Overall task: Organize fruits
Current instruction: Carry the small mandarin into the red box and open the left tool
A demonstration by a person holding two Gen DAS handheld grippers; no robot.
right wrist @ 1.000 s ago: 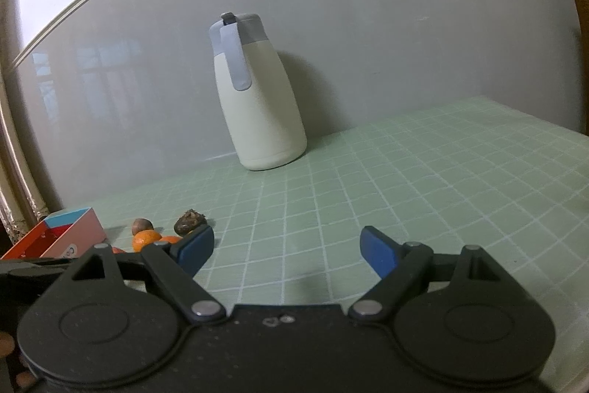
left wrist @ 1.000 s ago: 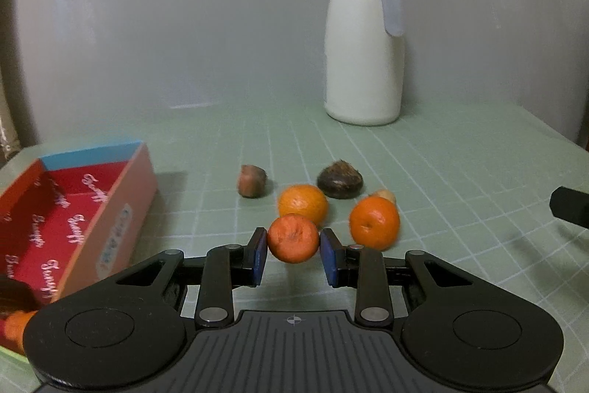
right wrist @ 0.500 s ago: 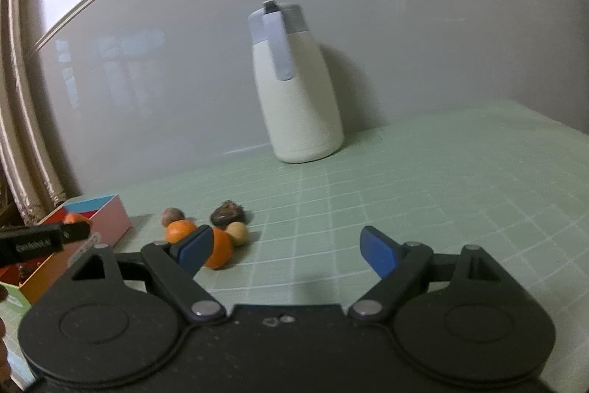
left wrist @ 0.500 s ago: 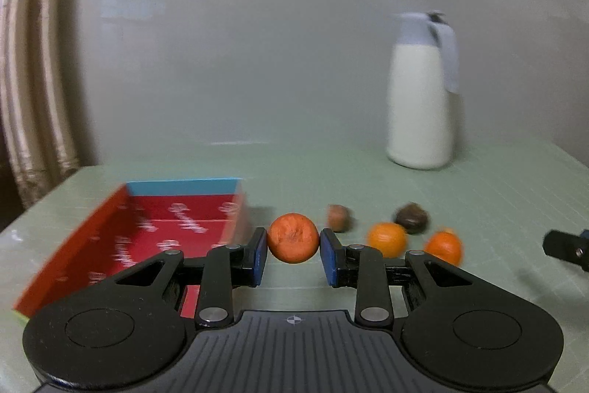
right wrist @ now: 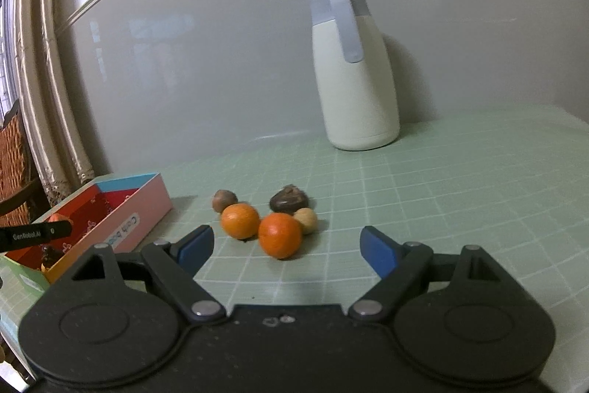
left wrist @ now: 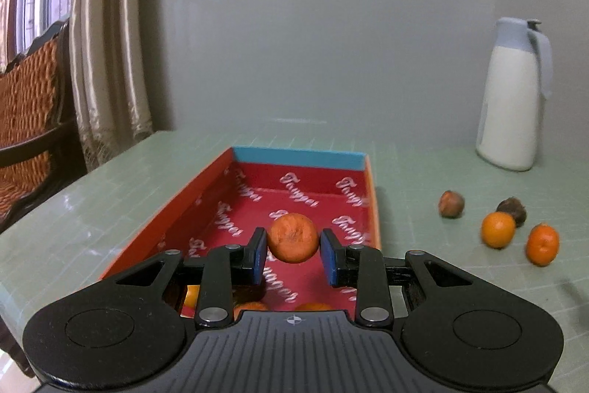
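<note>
My left gripper (left wrist: 293,256) is shut on an orange mandarin (left wrist: 292,237) and holds it above the red box (left wrist: 294,194), whose far wall is blue. Other fruit lies in the box's near end, mostly hidden under the gripper. My right gripper (right wrist: 285,247) is open and empty, just in front of a mandarin (right wrist: 279,234) on the table. A second mandarin (right wrist: 240,221), two dark brown fruits (right wrist: 289,202) (right wrist: 224,200) and a small tan one (right wrist: 306,220) lie behind it. The same loose fruits show at the right of the left wrist view (left wrist: 497,229).
A white jug with a grey lid (right wrist: 355,76) stands at the back by the wall. The green gridded table (right wrist: 460,190) stretches right. A curtain (left wrist: 106,35) and a wicker chair (left wrist: 25,98) stand beyond the table's left edge.
My left gripper has carried the mandarin left, from beside the loose fruits to above the red box. My right gripper has turned left and closer to the loose fruits, still open.
</note>
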